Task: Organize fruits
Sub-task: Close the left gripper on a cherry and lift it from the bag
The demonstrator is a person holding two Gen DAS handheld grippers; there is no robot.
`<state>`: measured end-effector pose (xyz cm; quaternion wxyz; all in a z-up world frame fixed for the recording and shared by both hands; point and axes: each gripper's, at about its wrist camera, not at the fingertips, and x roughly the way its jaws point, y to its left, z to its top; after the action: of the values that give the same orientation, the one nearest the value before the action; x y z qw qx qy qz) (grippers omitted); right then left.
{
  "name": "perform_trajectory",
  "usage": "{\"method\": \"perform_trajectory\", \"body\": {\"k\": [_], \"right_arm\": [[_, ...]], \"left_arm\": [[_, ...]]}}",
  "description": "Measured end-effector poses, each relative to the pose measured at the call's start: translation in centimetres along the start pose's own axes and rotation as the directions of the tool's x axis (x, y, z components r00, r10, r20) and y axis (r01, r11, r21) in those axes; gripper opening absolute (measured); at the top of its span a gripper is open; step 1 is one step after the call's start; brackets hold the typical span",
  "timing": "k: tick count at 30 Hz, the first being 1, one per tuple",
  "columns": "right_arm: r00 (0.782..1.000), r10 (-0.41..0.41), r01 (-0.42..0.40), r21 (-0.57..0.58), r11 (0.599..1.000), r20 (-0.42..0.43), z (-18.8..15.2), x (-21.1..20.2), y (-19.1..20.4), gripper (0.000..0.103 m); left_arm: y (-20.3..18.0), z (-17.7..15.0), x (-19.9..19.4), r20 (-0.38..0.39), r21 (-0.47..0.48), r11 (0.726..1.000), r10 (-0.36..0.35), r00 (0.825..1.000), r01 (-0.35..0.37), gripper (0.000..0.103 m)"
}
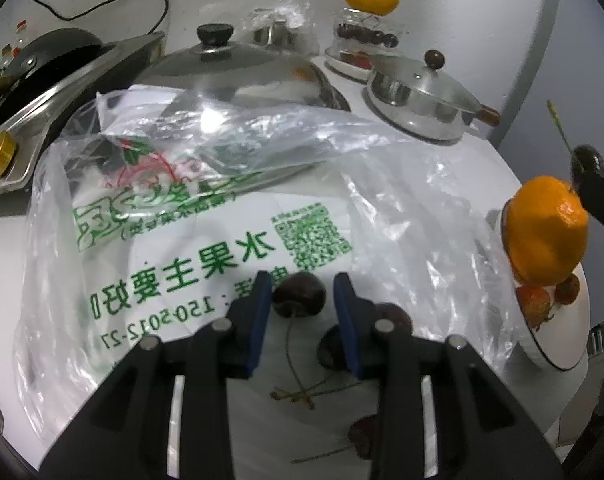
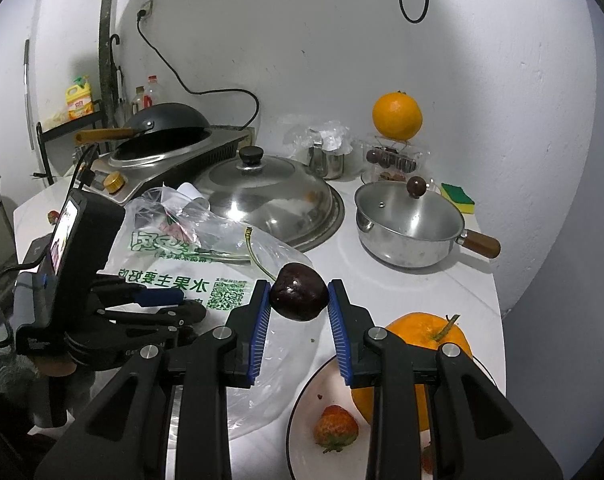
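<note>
Nearest me, the right tool point(image 2: 298, 300) is clenched on a dark cherry point(image 2: 299, 297), its green stem pointing up and away; it is held above the tabletop point(image 2: 382, 280), just beyond the white plate point(image 2: 302, 412) at the near right edge. On that plate lie a strawberry point(image 2: 336, 428) and a big orange point(image 2: 426, 364).

The left tool point(image 1: 302, 294) is low over the printed plastic bag point(image 1: 181, 248), its jaws released, with a loose cherry point(image 1: 299, 294) lying between the blue fingers point(image 1: 261, 300); it does not seem to be touched by either. More cherries point(image 1: 394, 316) lie beside it, partly hidden.

Beyond the bag sit a large steel lid point(image 2: 269, 196) and a small lidded saucepan point(image 2: 410, 224). At the far edge a second orange point(image 2: 397, 117) rests on a clear box of what may be cherries point(image 2: 392, 159).
</note>
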<state>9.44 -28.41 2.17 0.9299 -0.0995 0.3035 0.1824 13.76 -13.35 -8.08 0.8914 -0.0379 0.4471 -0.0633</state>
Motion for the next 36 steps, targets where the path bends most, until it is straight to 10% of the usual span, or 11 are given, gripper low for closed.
{"method": "perform_trajectory", "body": {"k": [36], "right_arm": [[0.999, -0.025, 0.025, 0.002, 1.000, 0.034, 0.2, -2.6, -0.5, 0.031]], "left_arm": [[-1.5, 0.0, -4.6, 0.123, 0.079, 0.997, -0.024, 0.992, 0.015, 0.029]]}}
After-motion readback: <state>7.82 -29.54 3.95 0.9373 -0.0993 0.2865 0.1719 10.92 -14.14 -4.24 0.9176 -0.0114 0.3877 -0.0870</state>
